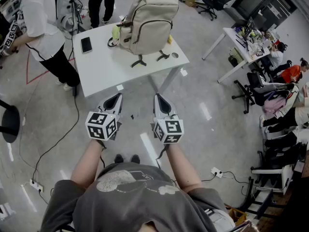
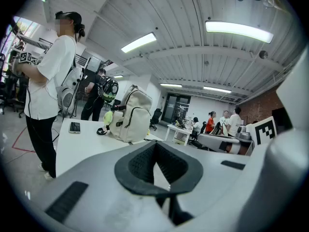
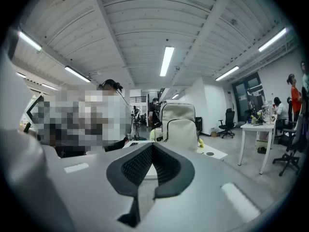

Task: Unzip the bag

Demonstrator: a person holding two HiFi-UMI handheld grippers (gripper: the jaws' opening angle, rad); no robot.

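Note:
A beige backpack (image 1: 148, 22) stands upright on a white table (image 1: 106, 69), its dark zipper lines facing me. In the left gripper view the backpack (image 2: 130, 121) is far off; the right gripper view shows the backpack (image 3: 180, 126) straight ahead beyond the jaws. My left gripper (image 1: 117, 99) and right gripper (image 1: 159, 100) hang side by side in front of the table's near edge, short of the bag. Both are shut with nothing between the pads. The left gripper (image 2: 155, 146) and right gripper (image 3: 151, 148) each show their tips touching.
A black phone (image 1: 86, 44) lies on the table's left part, with a yellow-green item (image 1: 116, 31) and a black loop by the bag. A person in a white shirt (image 1: 44, 18) stands at the table's left. Cables run over the floor. Desks and chairs (image 1: 251, 47) stand at right.

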